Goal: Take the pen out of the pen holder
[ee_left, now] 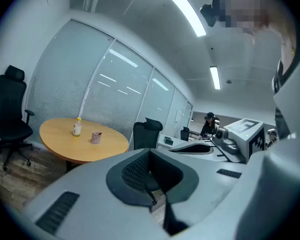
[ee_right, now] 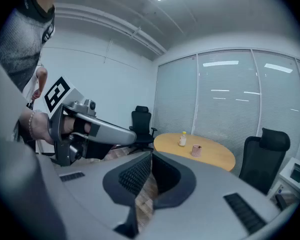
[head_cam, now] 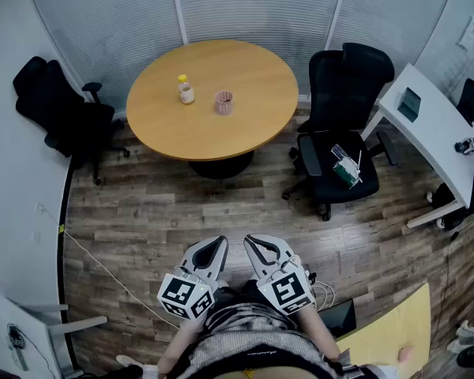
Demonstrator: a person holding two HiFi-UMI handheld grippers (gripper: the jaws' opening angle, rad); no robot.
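Holding left gripper point(head_cam: 214, 249) and right gripper point(head_cam: 257, 247) side by side at the waist, jaws together, empty.

readable text: none | bottle point(head_cam: 186, 91) label, on round table point(head_cam: 249, 133): too small to read | cubes on left gripper point(head_cam: 219, 245), right gripper point(head_cam: 252, 244): square markers only

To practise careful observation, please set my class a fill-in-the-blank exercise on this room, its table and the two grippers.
1. The pink pen holder stands on a ____ wooden table.
2. The small bottle beside it has a ____ cap.
3. The left gripper and the right gripper, both far from the table, have their jaws ____ with nothing between them.

Missing words: round; yellow; shut
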